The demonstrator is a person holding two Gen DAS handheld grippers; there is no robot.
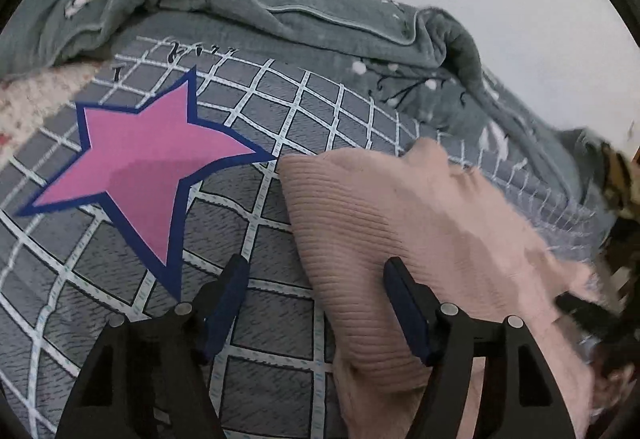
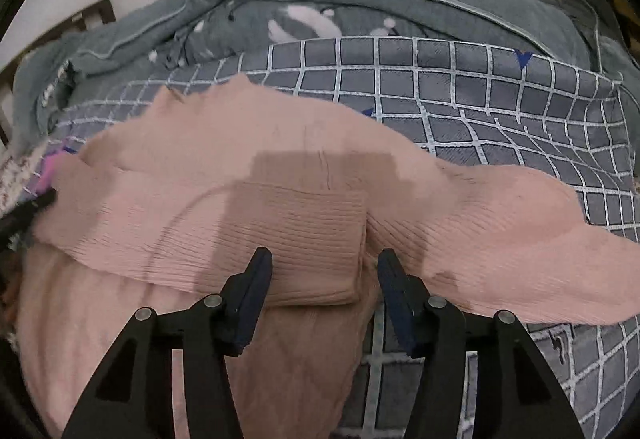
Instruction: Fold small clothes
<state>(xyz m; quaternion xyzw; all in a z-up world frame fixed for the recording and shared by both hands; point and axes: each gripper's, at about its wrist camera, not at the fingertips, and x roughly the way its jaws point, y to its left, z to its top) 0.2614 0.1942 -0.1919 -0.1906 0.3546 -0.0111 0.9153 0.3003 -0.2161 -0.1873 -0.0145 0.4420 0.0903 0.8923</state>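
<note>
A pink ribbed knit garment lies partly folded on a grey checked bedsheet. A ribbed sleeve or cuff lies folded across its middle. My right gripper is open, its fingers on either side of that folded end, just above it. In the left wrist view the same garment lies at the right. My left gripper is open over the garment's left edge, with one finger over the sheet and the other over the knit.
A large pink star with a blue border is printed on the sheet. A rumpled grey-green quilt is heaped along the far side by the white wall. A pale patterned cloth lies at the left. A dark wooden bedframe shows at the far left.
</note>
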